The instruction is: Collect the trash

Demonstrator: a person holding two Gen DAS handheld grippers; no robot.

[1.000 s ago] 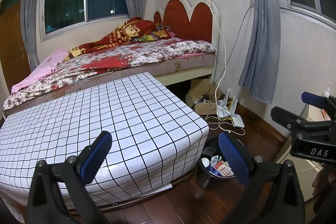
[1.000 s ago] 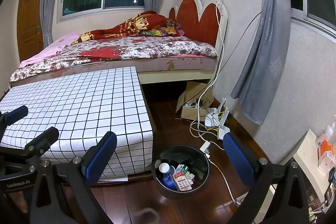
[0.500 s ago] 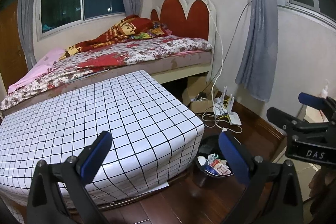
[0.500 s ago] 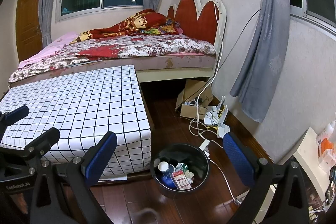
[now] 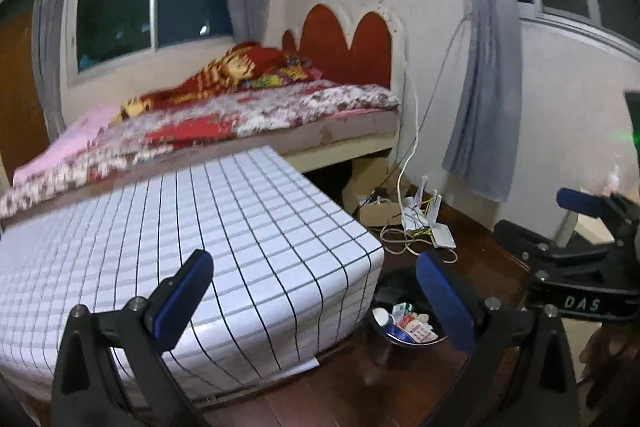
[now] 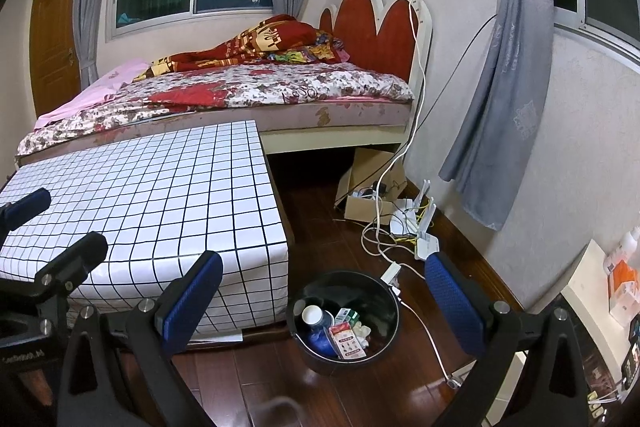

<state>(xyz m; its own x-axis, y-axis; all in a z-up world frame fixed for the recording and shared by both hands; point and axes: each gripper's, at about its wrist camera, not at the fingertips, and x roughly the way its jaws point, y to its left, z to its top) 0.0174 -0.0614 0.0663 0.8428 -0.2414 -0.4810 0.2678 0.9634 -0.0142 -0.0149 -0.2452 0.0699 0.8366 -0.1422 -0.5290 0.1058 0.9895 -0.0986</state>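
A round black trash bin (image 6: 348, 323) stands on the dark wood floor beside the corner of a table covered in a white grid cloth (image 6: 160, 211). It holds a paper cup (image 6: 313, 316), a red-and-white packet (image 6: 349, 341) and other small trash. In the left wrist view the bin (image 5: 404, 323) is partly hidden behind the right finger. My left gripper (image 5: 316, 303) is open and empty above the table corner. My right gripper (image 6: 324, 301) is open and empty, held above the bin. The other gripper shows at each view's edge.
A bed (image 6: 248, 95) with floral sheets stands behind the table. White cables, a router (image 6: 418, 223) and a cardboard box (image 6: 368, 195) lie on the floor by the wall. A grey curtain (image 6: 500, 87) hangs at right. A white shelf (image 6: 592, 291) with bottles is at far right.
The left wrist view has swung and is now blurred; the table and bin sit lower and nearer in it. The right wrist view has barely shifted. Both grippers stay open.
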